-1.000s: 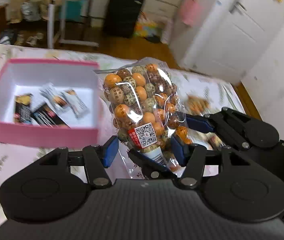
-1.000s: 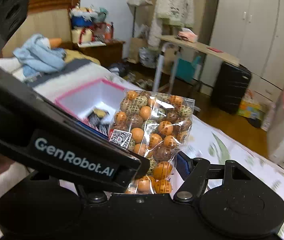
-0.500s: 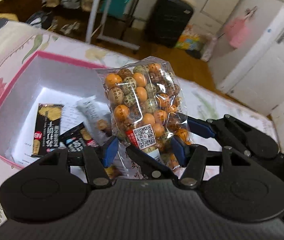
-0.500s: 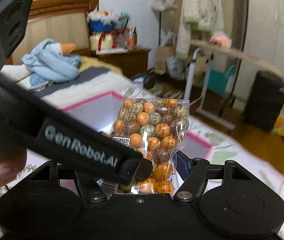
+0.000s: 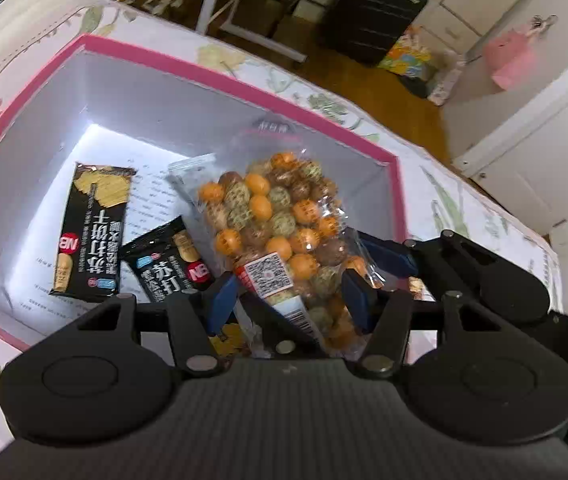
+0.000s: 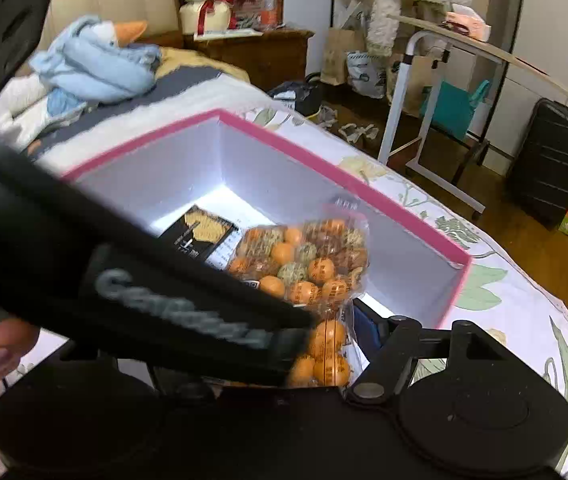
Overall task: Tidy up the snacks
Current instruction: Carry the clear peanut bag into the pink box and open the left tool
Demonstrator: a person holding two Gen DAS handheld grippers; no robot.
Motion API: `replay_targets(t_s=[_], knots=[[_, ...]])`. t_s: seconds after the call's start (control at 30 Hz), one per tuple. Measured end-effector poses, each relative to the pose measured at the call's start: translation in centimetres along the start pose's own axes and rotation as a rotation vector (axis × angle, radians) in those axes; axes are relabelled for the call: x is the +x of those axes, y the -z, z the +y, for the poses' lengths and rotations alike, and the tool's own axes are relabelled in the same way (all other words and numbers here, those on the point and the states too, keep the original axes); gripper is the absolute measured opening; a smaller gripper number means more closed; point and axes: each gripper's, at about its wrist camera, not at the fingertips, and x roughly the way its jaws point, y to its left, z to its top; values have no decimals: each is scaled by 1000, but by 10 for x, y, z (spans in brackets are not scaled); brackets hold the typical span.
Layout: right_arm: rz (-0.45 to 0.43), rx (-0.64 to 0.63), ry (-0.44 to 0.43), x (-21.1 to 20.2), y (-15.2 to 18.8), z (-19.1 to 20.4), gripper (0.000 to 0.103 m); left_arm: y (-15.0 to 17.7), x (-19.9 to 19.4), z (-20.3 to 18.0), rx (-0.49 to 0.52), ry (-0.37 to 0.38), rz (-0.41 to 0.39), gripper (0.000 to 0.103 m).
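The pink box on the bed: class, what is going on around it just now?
A person holds a clear bag of orange, brown and speckled candy balls between two handheld tools, the left tool and the right tool, both gripping its lower end. The bag hangs over the open pink box, which already holds two black cracker packets and a pale wrapper.

**Black hand-held grippers with blue pads**

The left gripper (image 5: pixel 290 294) is matte black: a ribbed body, two round discs at either side, and angular linkage arms pinned with silver screws. Its fingers (image 5: pixel 221 300) carry blue pads at the tips. The right gripper (image 6: pixel 336 332) has the same black discs, silver screw and blue pad; white lettering, blurred, marks the black arm crossing before it.
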Motion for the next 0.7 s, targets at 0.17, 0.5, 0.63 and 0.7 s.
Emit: replay_targets(t_s=[0.17,0.5,0.63,0.7], knots=[[54,35,18,7,-2,3,80,1,6,10,-22,-28,17,55],[22,16,68,-60,5,6,85,19,-51,-10,93,-100,-103,54],[11,35,52,-91,12,3,87,29,-83,-28,141,-80,-129,54],[6,41,60,-105,14,1,87,36,-98,-38,169,-86,-152,54]])
